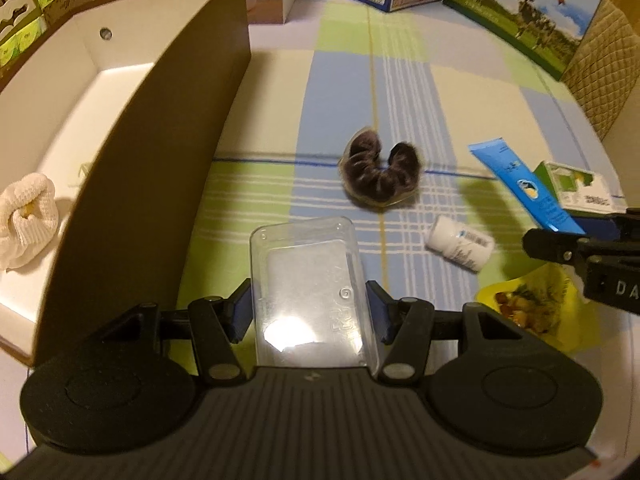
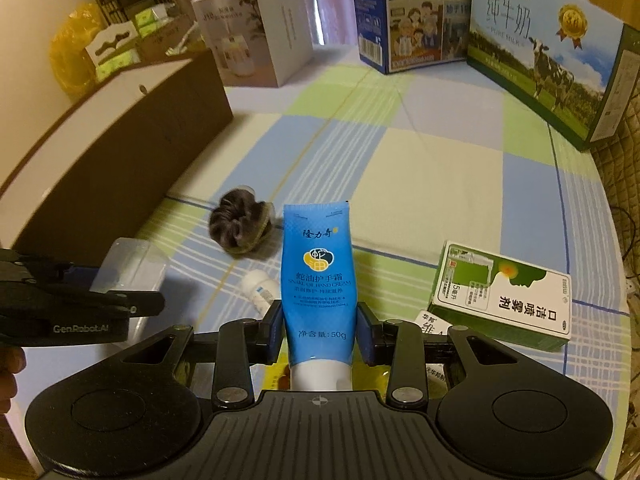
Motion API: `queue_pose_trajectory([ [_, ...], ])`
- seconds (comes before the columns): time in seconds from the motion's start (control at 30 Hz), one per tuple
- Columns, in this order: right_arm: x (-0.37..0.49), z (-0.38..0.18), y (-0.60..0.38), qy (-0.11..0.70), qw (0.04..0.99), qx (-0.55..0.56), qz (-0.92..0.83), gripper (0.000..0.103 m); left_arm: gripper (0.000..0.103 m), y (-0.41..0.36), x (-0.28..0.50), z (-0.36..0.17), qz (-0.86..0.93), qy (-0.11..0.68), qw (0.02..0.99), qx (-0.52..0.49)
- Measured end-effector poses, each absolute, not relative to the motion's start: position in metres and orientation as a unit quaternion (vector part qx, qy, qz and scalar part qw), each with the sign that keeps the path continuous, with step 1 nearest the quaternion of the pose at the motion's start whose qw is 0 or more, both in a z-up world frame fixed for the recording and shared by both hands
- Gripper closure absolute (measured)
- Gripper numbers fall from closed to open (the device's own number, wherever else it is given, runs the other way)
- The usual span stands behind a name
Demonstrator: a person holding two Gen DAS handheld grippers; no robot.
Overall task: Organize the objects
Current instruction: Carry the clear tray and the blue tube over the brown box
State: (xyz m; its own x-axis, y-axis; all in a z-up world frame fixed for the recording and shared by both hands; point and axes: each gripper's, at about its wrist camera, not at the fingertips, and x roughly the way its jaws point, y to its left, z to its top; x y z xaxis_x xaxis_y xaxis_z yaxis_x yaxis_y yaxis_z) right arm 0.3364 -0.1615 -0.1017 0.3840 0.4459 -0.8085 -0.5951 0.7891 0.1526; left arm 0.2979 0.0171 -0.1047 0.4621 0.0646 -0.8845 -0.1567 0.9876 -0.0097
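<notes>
My left gripper is shut on a clear plastic case, held above the checked tablecloth beside the brown storage box. My right gripper is shut on a blue hand cream tube, its white cap toward the camera. That tube and the right gripper's black arm show at the right edge of the left wrist view. A dark fuzzy scrunchie and a small white bottle lie on the cloth. A cream knitted item sits inside the box.
A green-and-white spray carton lies right of the tube. A yellow snack packet sits under the right gripper. Milk cartons and a white product box stand along the table's far edge.
</notes>
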Motion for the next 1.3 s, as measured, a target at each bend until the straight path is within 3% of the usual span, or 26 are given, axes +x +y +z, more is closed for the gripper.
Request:
queue_pose_trajectory([
  [0.63, 0.285, -0.038, -0.133, 0.410, 0.836, -0.046, 0.361, 0.069, 0.050, 0.033, 0.250, -0.017, 0.028, 0.440, 0.896, -0.051],
  [1.3, 0.246, -0.015, 0.005, 0.390, 0.811, -0.011, 0.436, 0.069, 0.050, 0.164, 0.213, 0.019, 0.100, 0.410, 0.905, -0.050],
])
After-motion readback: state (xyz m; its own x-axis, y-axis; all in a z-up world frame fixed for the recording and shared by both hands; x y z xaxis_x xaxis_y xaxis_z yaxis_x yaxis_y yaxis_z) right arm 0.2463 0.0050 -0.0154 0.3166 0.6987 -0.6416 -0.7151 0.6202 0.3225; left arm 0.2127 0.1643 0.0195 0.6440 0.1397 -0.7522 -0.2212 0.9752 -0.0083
